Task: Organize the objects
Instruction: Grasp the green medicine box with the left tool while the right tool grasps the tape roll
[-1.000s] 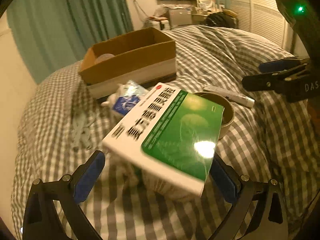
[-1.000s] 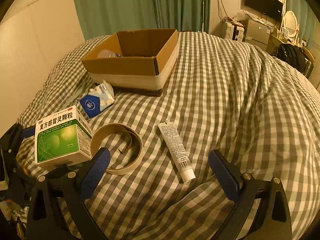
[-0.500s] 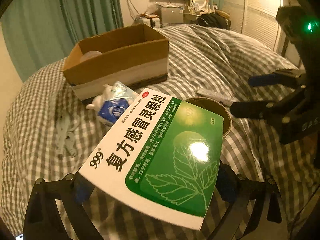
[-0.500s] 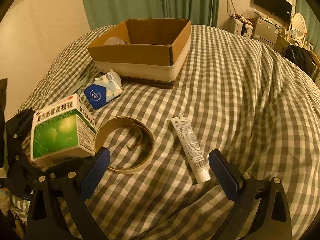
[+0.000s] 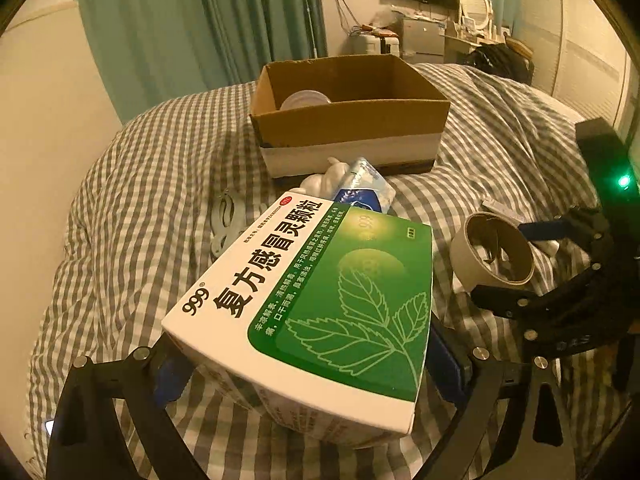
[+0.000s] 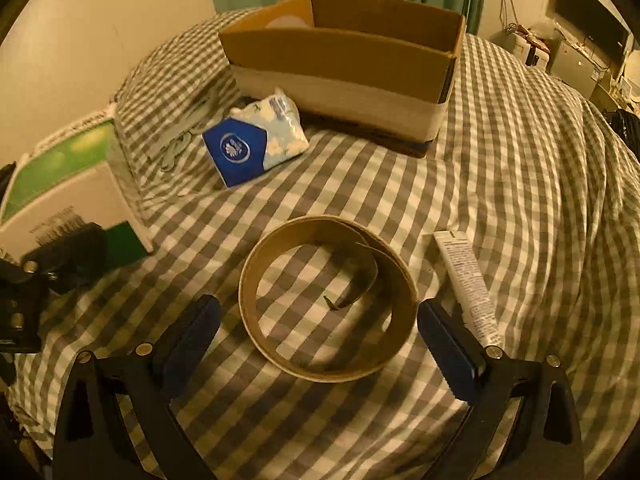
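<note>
Left gripper clamped on med box, held above bed. Right gripper wide open around tape ring; tube at right finger clear only in right view

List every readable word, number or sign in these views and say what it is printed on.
"999": medicine box, white band.
"复方感冒灵颗粒": same box, large black title.
"OTC": probably, red oval on the box; tiny.
Box small print: too small.
Tissue pack: round emblem, no legible words.
Tube: print blurred.
</note>
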Motion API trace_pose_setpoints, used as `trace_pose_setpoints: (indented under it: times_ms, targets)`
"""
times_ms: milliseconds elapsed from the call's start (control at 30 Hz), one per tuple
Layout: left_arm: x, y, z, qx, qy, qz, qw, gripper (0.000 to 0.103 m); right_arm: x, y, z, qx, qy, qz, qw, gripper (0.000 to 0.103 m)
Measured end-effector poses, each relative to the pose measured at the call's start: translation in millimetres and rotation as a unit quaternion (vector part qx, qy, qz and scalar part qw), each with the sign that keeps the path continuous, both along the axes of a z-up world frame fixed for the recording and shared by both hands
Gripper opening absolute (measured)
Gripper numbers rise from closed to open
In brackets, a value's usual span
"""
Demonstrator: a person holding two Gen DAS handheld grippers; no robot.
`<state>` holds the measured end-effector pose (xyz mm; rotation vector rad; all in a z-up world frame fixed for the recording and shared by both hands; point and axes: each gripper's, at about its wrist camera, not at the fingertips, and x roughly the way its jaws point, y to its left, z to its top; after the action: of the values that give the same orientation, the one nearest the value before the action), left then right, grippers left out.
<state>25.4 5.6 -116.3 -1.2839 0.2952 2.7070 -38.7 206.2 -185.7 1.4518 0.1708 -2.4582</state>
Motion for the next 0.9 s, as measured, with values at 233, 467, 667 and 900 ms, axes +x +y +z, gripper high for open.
trace_pose_setpoints:
  times_ms: [233,467,667,900]
  targets:
    - [-1.9,1.9,13.3,0.003,0.010,0.004,0.9999,0.097,11.8,9.8,32.7,-0.020,0.047,-0.009,0.999,0.084]
    - [-42.7,-6.7,60.6,0.012,0.050,0.032,0.9981,0.097,-6.3,23.3,109.2,-0.033,0.130,-0.009,0.991,0.083]
    - [-95.4,-7.1,112.3,0.039,0.100,0.035,0.9936,0.097,-52.0,19.6,175.2,-0.030,0.201,-0.009,0.979,0.083]
    - [-185.4,8.2,140.5,0.054,0.123,0.037,0.9902,0.097,-123.4,19.2,211.9,-0.048,0.232,-0.033,0.971,0.083]
